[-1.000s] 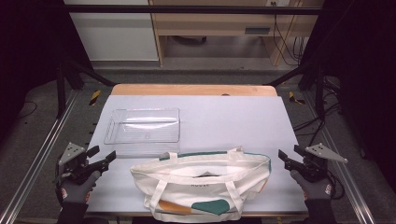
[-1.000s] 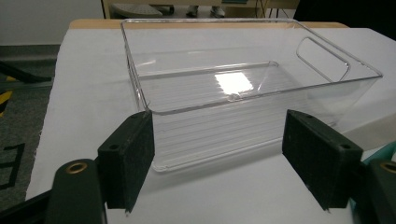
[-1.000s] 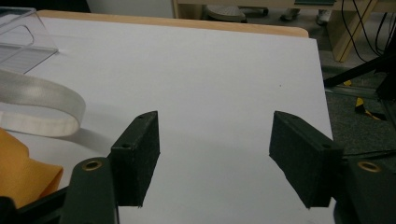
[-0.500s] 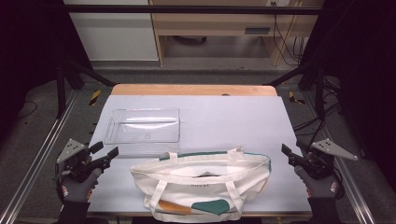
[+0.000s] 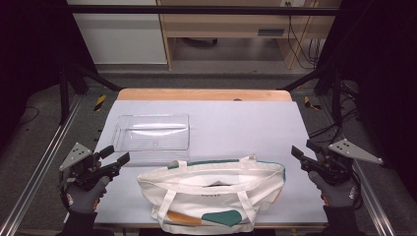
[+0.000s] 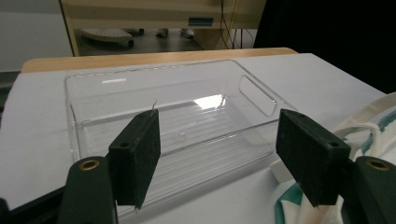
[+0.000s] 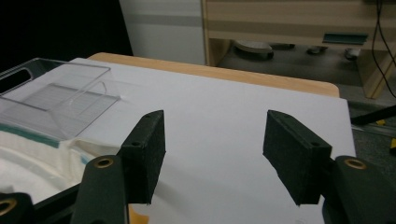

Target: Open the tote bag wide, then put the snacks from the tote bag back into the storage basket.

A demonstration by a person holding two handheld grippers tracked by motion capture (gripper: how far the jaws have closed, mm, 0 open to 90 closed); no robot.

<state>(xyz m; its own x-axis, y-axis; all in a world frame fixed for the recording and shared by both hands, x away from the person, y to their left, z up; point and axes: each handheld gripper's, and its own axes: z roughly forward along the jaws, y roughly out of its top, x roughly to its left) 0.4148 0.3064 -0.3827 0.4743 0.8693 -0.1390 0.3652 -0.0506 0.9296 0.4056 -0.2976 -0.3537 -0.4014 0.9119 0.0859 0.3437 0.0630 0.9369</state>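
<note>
At the near edge of the desk [image 5: 236, 118], I hold my left gripper [image 5: 114, 158] off the left corner and my right gripper [image 5: 304, 153] off the right side, both in gloved hands and both clear of everything. The left fingers [image 6: 137, 158] stand wide apart with nothing between them, having just been closing a little; the right fingers [image 7: 299, 156] likewise stand apart and empty, also having just been closing slightly. Between my two grippers lies the cream tote bag [image 5: 211, 194], flat at the front of the desk, its mouth gaping, teal trim along the rim and teal and orange patches on its near face. Just beyond the bag's left end sits the clear plastic tray [image 5: 152, 132], empty, upright, on the left half of the white surface. Behind it the desk's wooden far edge [image 5: 201, 94] shows, then shelving against the wall.
</note>
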